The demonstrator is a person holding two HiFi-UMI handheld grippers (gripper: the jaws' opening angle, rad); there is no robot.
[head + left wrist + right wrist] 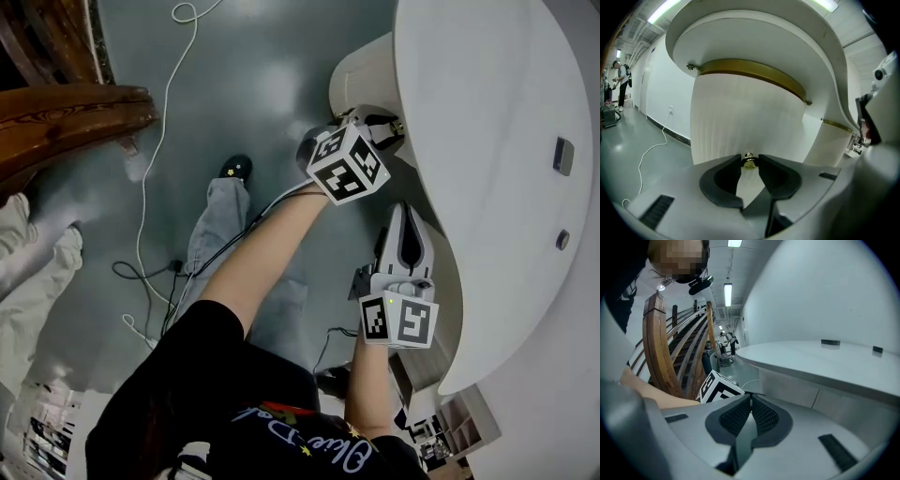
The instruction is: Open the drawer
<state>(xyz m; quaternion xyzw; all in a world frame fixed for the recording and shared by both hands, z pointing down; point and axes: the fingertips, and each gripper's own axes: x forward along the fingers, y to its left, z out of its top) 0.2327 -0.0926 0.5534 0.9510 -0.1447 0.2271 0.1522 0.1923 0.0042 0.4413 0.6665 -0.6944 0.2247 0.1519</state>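
The drawer front (740, 117) is a white ribbed curved panel under a brass band (754, 75), beneath a white desk top (497, 141). A small brass knob (749, 162) sticks out of it. My left gripper (750, 159) has its two dark jaw tips pressed on either side of that knob. In the head view the left gripper (392, 127) reaches against the rounded white cabinet (361, 75). My right gripper (401, 214) hangs lower beside the desk edge, and its ribbed pads (740, 416) meet with nothing between them.
A curved wooden structure (66, 112) stands at the left. A white cable (155, 141) trails over the grey floor. The person's leg and dark shoe (236, 169) are below the left arm. Two small dark fittings (562, 155) sit on the desk top. A distant person (621, 79) stands down the corridor.
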